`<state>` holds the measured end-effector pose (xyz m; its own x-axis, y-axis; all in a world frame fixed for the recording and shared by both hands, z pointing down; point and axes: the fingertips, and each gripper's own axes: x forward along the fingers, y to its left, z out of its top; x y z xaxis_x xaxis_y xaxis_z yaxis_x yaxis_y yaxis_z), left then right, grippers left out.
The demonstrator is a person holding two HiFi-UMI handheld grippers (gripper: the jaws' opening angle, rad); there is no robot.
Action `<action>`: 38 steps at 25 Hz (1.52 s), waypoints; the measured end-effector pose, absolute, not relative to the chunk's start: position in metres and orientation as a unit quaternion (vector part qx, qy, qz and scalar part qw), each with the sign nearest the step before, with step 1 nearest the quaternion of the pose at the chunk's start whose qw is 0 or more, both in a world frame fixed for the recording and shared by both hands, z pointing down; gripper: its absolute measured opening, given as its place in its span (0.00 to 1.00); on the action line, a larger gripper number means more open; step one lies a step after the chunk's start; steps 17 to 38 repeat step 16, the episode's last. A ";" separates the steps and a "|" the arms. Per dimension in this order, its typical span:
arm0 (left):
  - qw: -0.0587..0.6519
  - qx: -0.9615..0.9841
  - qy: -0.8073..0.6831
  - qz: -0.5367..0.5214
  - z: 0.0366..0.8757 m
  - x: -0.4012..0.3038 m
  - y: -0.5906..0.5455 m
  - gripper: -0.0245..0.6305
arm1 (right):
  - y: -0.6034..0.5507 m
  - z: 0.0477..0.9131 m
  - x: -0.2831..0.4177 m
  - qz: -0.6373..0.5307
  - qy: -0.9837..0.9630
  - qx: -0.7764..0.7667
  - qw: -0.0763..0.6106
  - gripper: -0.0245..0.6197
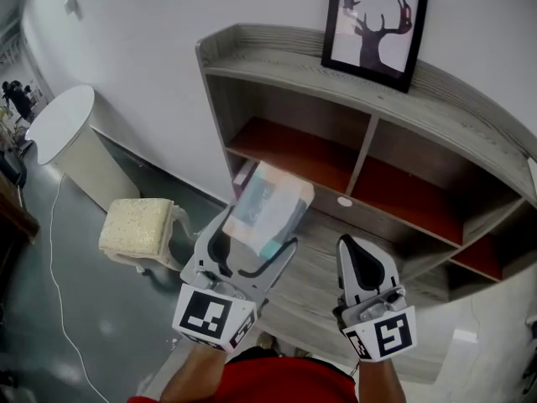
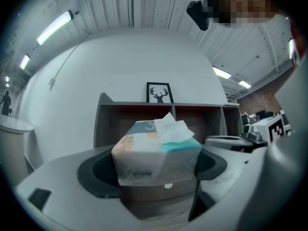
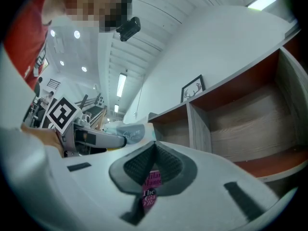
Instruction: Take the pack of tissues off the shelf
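The pack of tissues (image 1: 267, 209), white with a teal end and a tissue sticking out, sits clamped between the jaws of my left gripper (image 1: 256, 240), held in the air in front of the grey shelf unit (image 1: 436, 112). In the left gripper view the pack of tissues (image 2: 155, 150) fills the gap between both pads, with the shelf unit (image 2: 110, 114) behind it. My right gripper (image 1: 359, 254) is to its right, jaws pressed together with nothing held. The right gripper (image 3: 153, 163) view shows its pads meeting, and the tissue pack (image 3: 129, 132) off to the left.
A framed deer picture (image 1: 374, 25) stands on the shelf top. The shelf's red-floored compartments (image 1: 294, 151) hold nothing visible. A cushioned stool (image 1: 138, 229) and a round white table (image 1: 63, 124) stand to the left on the floor. A pink printed label (image 3: 150, 189) shows below the right jaws.
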<state>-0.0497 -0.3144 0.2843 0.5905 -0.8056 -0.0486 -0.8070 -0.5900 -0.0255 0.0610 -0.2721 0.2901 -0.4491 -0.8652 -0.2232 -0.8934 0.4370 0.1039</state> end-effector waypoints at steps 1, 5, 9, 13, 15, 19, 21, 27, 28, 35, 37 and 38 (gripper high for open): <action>0.022 -0.892 0.452 0.015 0.285 -0.049 -0.315 0.71 | -0.272 0.290 0.061 0.103 0.845 -0.521 0.068 0.05; 0.022 -0.892 0.452 0.014 0.285 -0.050 -0.316 0.71 | -0.272 0.291 0.061 0.103 0.844 -0.521 0.069 0.05; 0.021 -0.892 0.450 0.015 0.286 -0.049 -0.316 0.71 | -0.271 0.291 0.062 0.105 0.843 -0.524 0.067 0.05; 0.021 -0.894 0.448 0.015 0.286 -0.047 -0.317 0.71 | -0.271 0.290 0.064 0.106 0.841 -0.526 0.067 0.05; 0.021 -0.894 0.448 0.014 0.285 -0.046 -0.318 0.71 | -0.271 0.289 0.065 0.106 0.841 -0.527 0.067 0.05; 0.021 -0.894 0.448 0.014 0.285 -0.046 -0.318 0.71 | -0.271 0.289 0.066 0.106 0.841 -0.527 0.066 0.04; 0.021 -0.894 0.448 0.014 0.285 -0.046 -0.318 0.71 | -0.271 0.289 0.066 0.106 0.841 -0.527 0.066 0.04; 0.021 -0.894 0.448 0.014 0.285 -0.046 -0.318 0.71 | -0.271 0.289 0.066 0.106 0.841 -0.527 0.066 0.04; 0.021 -0.894 0.448 0.014 0.285 -0.046 -0.318 0.71 | -0.271 0.289 0.066 0.106 0.841 -0.527 0.066 0.04; 0.021 -0.894 0.448 0.014 0.285 -0.046 -0.318 0.71 | -0.271 0.289 0.066 0.106 0.841 -0.527 0.066 0.04; 0.021 -0.894 0.448 0.014 0.285 -0.046 -0.318 0.71 | -0.271 0.289 0.066 0.106 0.841 -0.527 0.066 0.04; 0.021 -0.894 0.448 0.014 0.285 -0.046 -0.318 0.71 | -0.271 0.289 0.066 0.106 0.841 -0.527 0.066 0.04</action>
